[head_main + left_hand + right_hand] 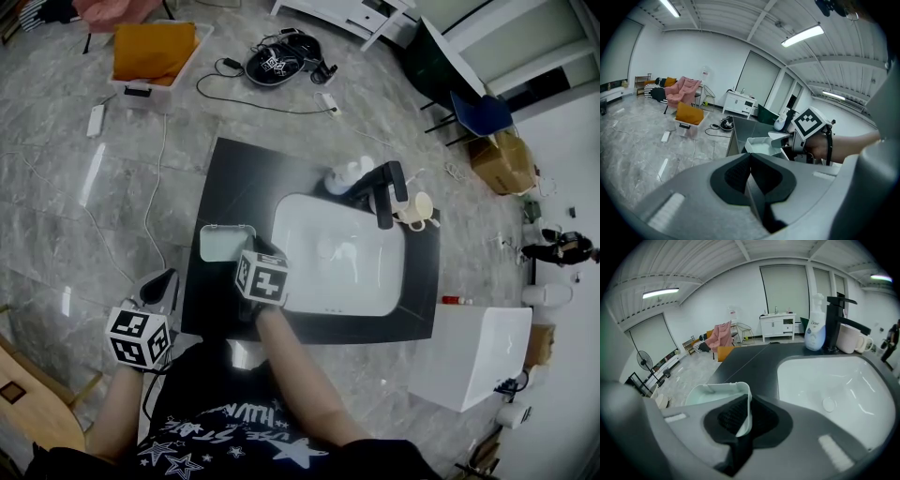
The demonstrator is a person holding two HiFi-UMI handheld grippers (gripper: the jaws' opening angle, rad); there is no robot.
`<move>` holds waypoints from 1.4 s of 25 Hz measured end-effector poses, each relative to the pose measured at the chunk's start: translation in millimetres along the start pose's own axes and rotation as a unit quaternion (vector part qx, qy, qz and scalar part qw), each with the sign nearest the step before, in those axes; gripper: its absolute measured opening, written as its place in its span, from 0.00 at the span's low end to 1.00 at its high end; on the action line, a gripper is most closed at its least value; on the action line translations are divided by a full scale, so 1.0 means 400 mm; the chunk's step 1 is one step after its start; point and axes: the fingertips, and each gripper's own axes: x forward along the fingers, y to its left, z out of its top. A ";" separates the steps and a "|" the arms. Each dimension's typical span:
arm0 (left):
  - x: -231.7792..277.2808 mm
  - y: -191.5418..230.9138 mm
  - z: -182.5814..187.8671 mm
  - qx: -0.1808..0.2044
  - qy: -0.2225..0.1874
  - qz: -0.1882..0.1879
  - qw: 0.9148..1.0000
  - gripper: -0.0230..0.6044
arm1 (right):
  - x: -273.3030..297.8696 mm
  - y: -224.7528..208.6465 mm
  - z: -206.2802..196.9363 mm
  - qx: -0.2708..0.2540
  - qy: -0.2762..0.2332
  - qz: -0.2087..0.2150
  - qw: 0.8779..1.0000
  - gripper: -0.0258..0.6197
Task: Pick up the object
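A pale green, shallow tray (223, 242) lies on the black counter (234, 178) just left of the white sink. My right gripper (253, 251) reaches over the tray's near right corner. In the right gripper view the tray's thin rim (746, 404) stands upright between the two black pads, and the right gripper (743, 420) is shut on it. My left gripper (161, 285) hangs off the counter's left edge, over the floor. Its pads meet with nothing between them in the left gripper view, so the left gripper (752, 187) is shut and empty. From there the tray (759, 144) shows ahead.
The white sink basin (342, 253) takes up the counter's middle, with a black faucet (384, 192), a soap bottle (342, 176) and a cream mug (417, 208) behind it. A white box (478, 352) stands to the right. Cables and an orange-filled bin (155, 52) lie on the floor beyond.
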 end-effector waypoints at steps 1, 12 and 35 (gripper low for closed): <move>-0.003 -0.001 0.001 0.000 -0.001 0.002 1.000 0.05 | -0.005 -0.002 0.004 0.001 -0.002 0.002 1.000 0.08; -0.043 -0.077 0.018 0.005 -0.025 0.026 0.999 0.05 | -0.117 -0.053 0.070 0.008 -0.041 0.032 0.999 0.08; -0.046 -0.516 -0.017 0.025 -0.082 0.090 0.992 0.05 | -0.410 -0.404 0.042 -0.037 -0.084 0.113 0.989 0.08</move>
